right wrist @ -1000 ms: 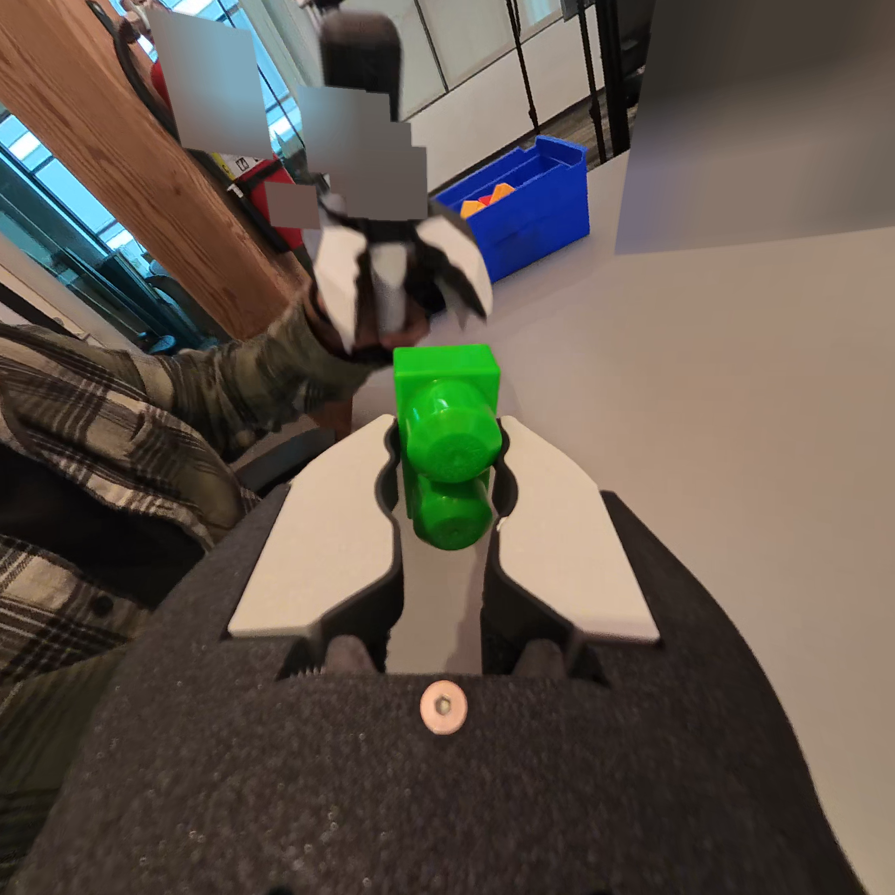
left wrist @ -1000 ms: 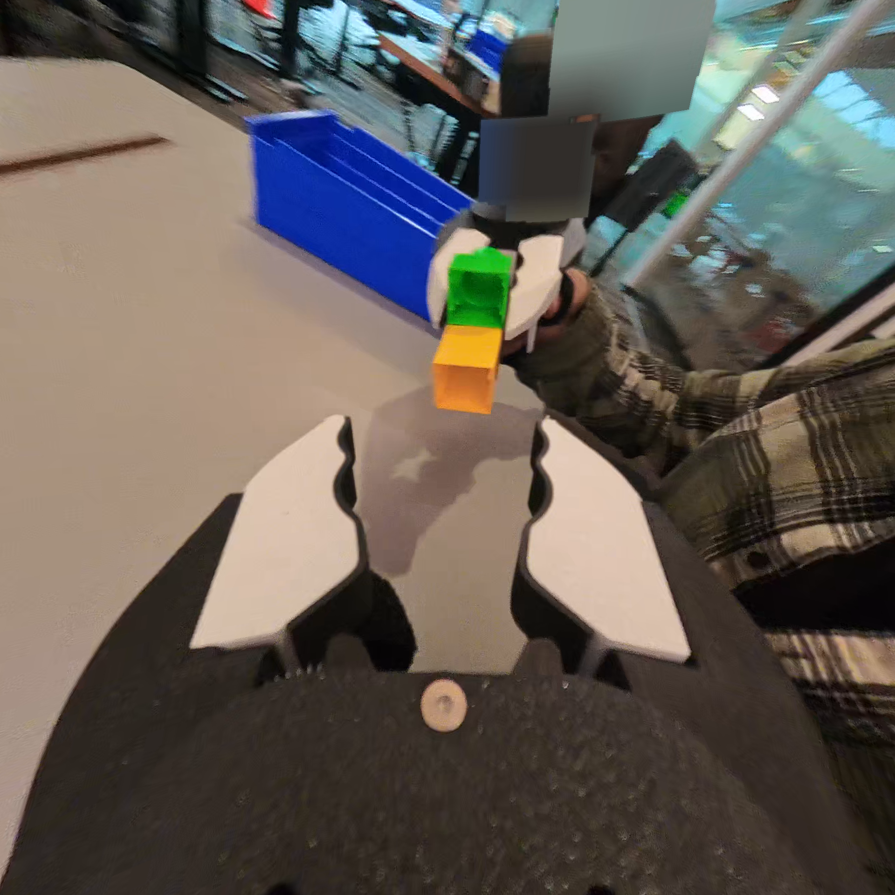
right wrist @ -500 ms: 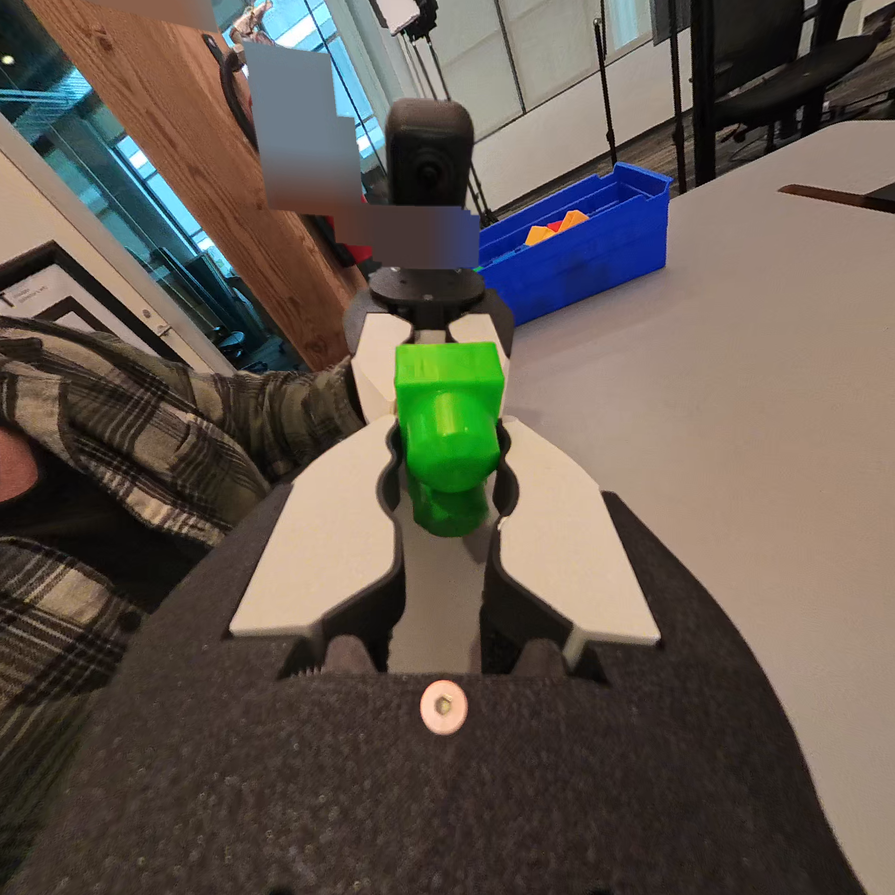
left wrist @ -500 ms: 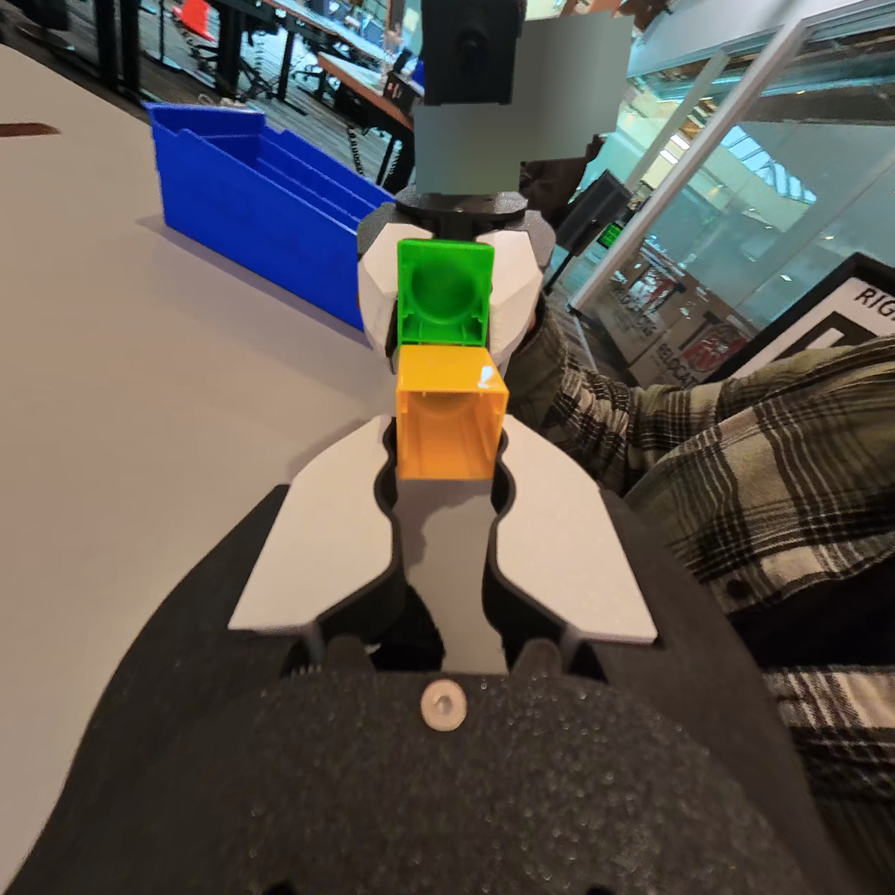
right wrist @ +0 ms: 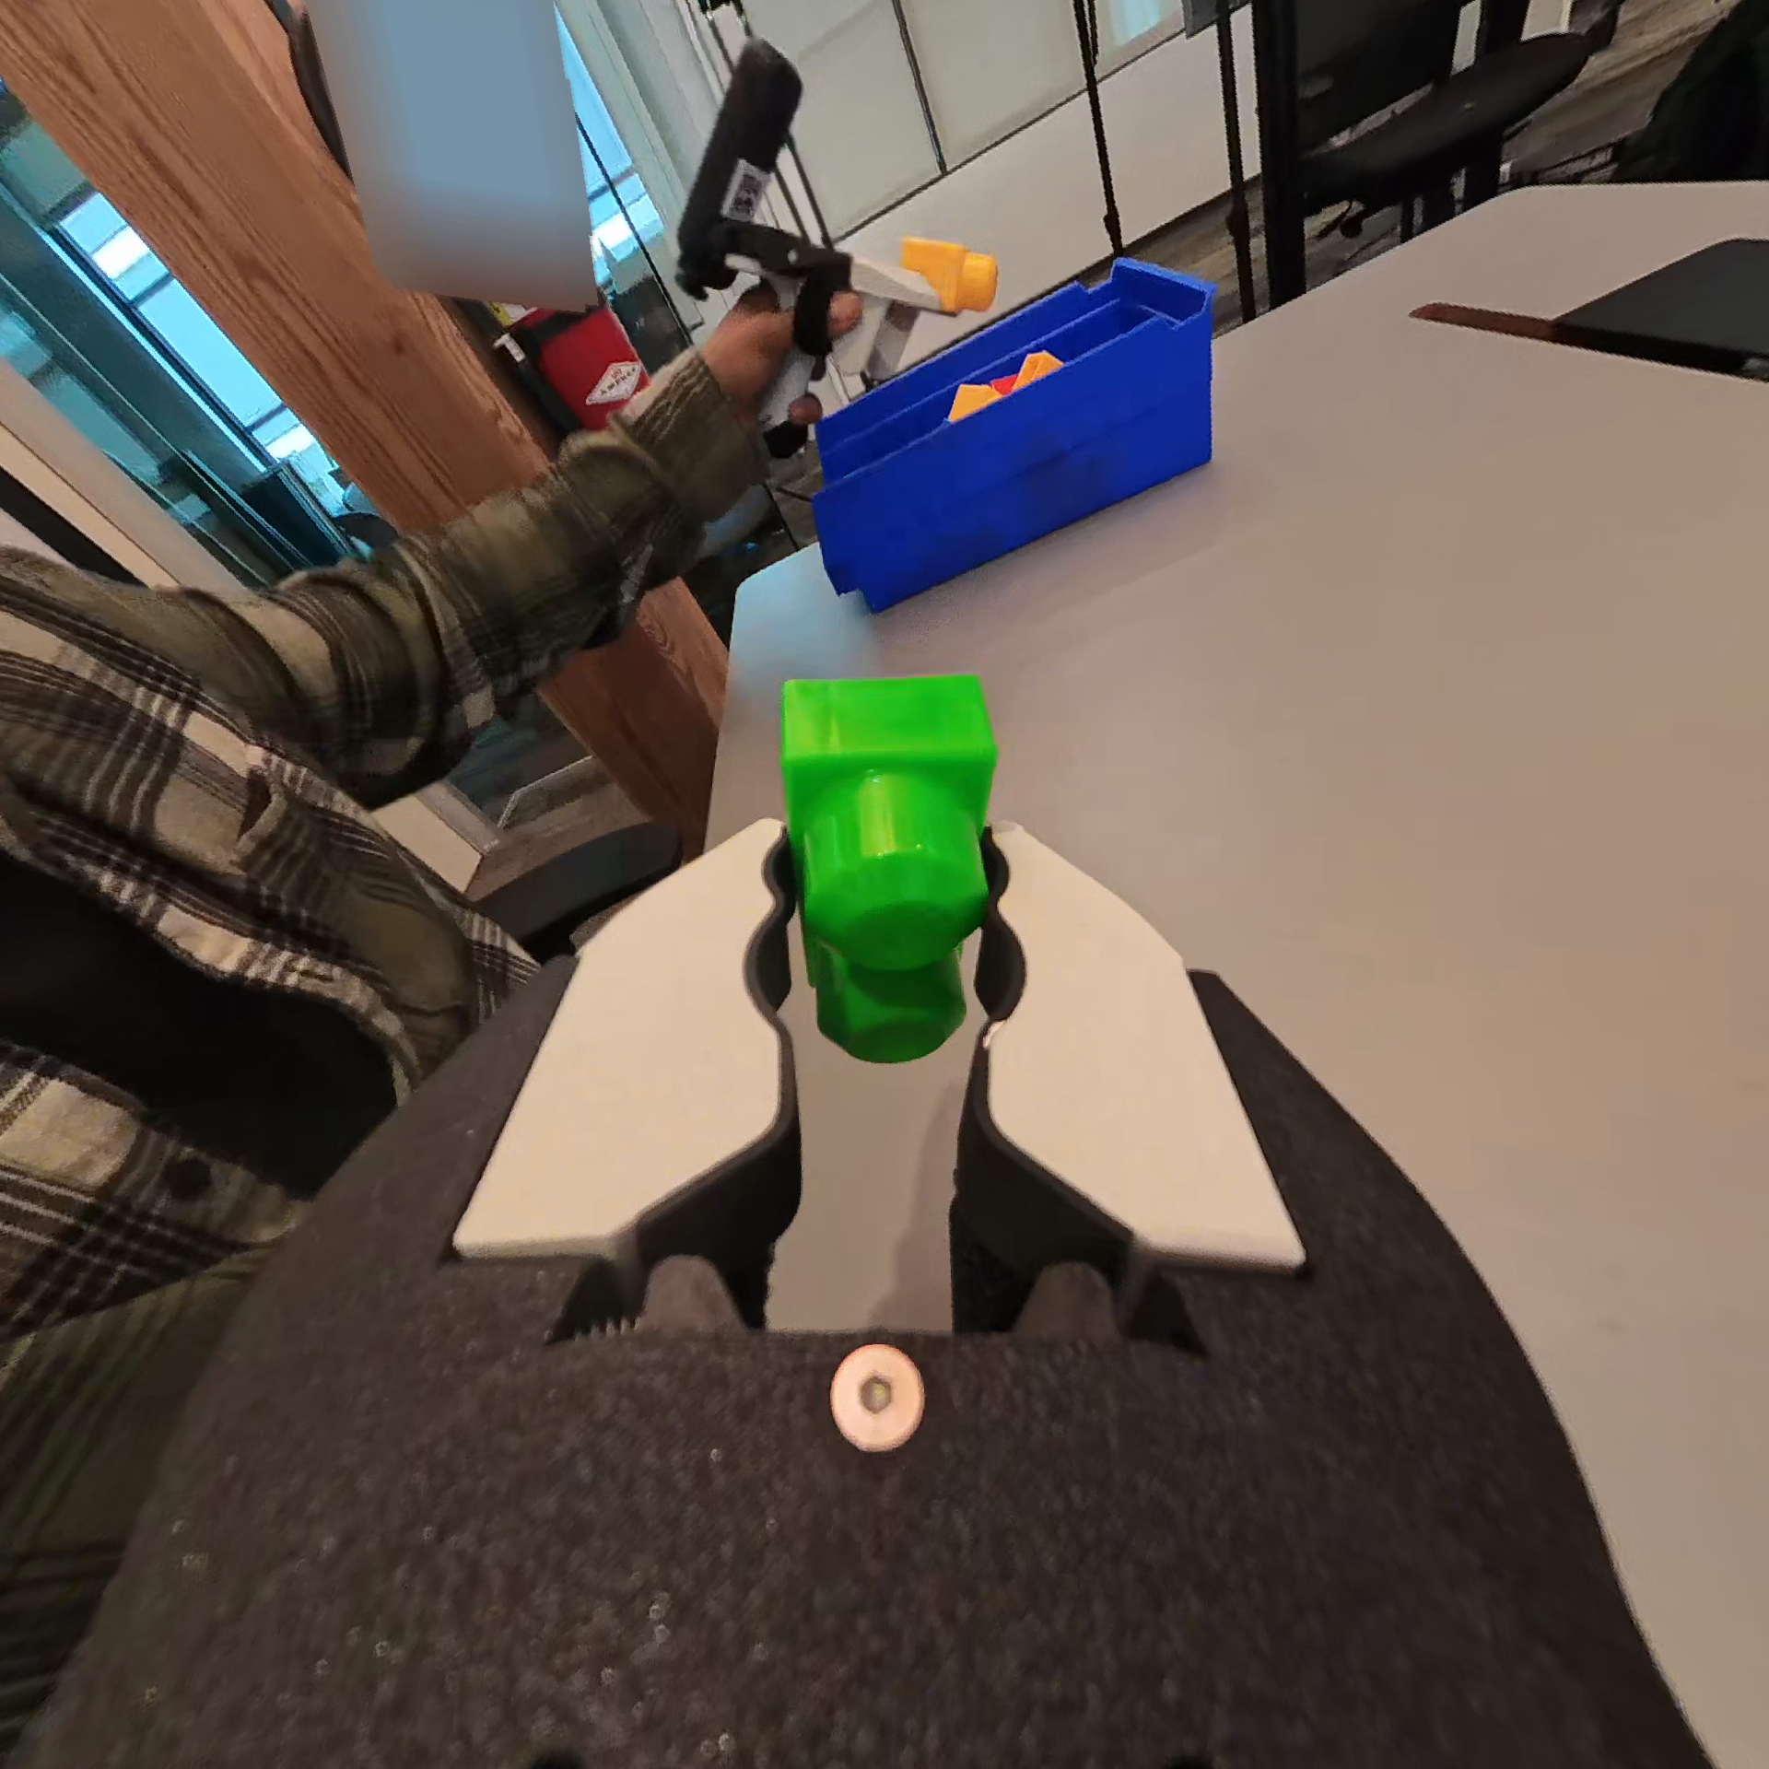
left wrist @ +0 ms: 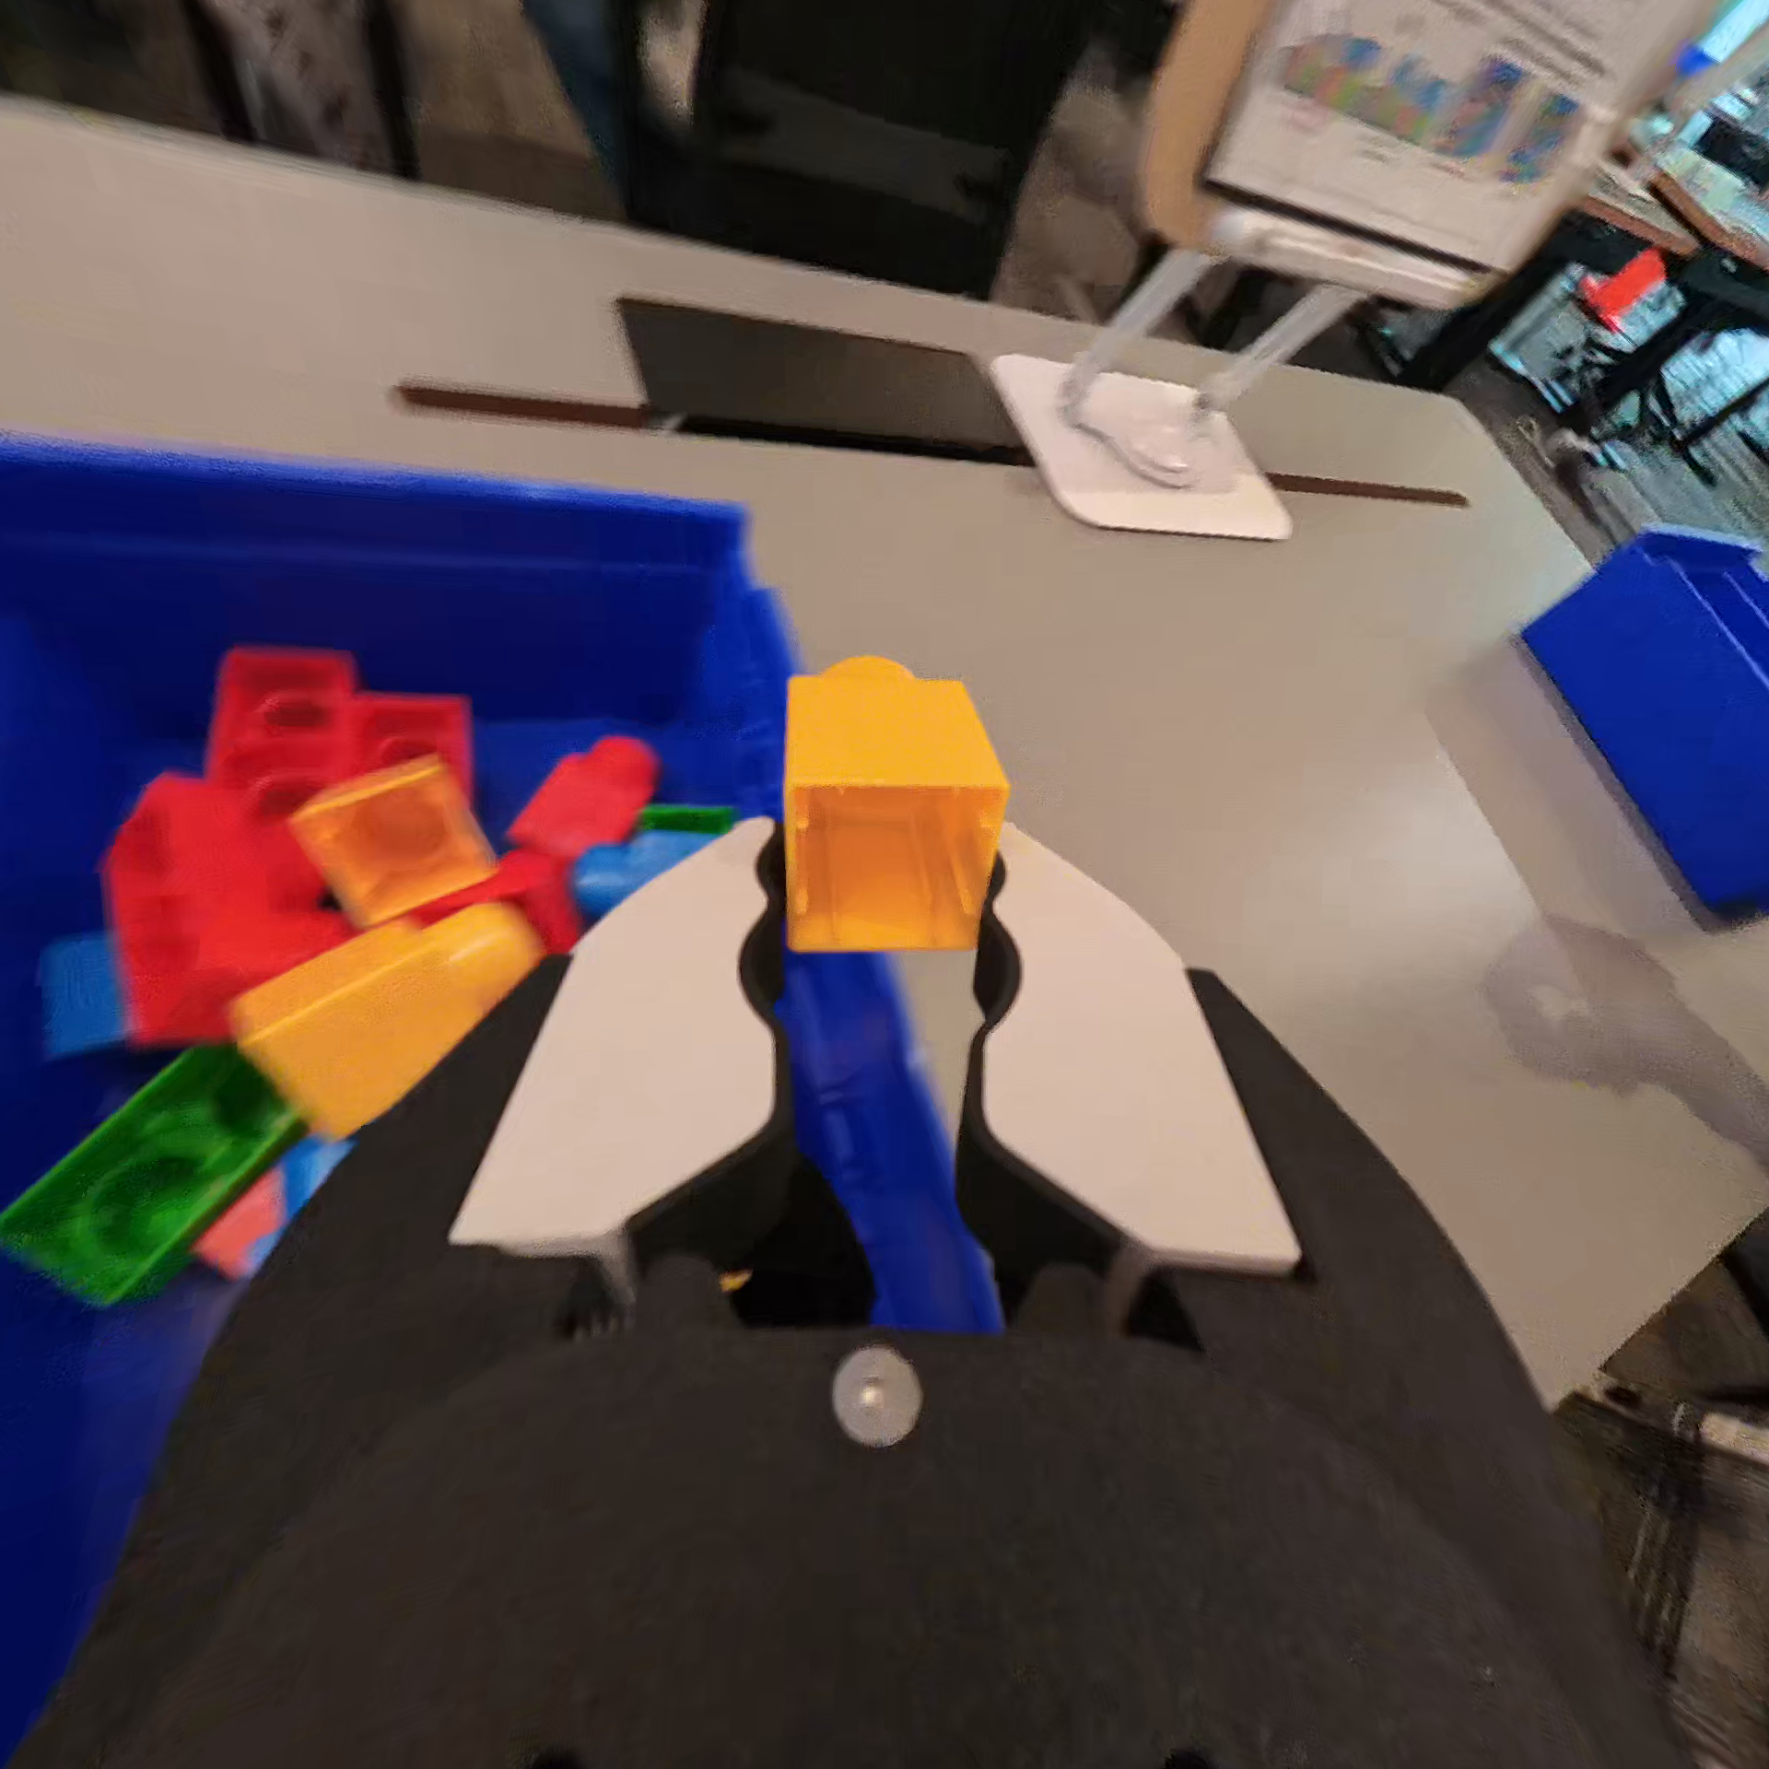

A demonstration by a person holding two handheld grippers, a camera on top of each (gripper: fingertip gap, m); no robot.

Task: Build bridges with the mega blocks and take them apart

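My left gripper (left wrist: 885,842) is shut on an orange block (left wrist: 890,814), its hollow underside facing the camera. It holds the block in the air above the right wall of a blue bin (left wrist: 479,574) that holds several red, orange, green and blue blocks (left wrist: 316,919). My right gripper (right wrist: 890,842) is shut on a green block (right wrist: 885,842) with two studs facing the camera, held above the grey table (right wrist: 1436,766). In the right wrist view the left gripper (right wrist: 933,287) shows farther off with the orange block (right wrist: 948,273), above the blue bin (right wrist: 1015,479).
A second blue bin (left wrist: 1666,708) stands at the table's right edge. A white stand base (left wrist: 1139,459) and a dark slot (left wrist: 814,383) lie at the back of the table. A person's plaid sleeve (right wrist: 335,670) reaches across on the left. A wooden pillar (right wrist: 287,335) stands behind.
The orange block has come off the green block. My left gripper has carried it away to above the bin of blocks. My right gripper keeps the green block.
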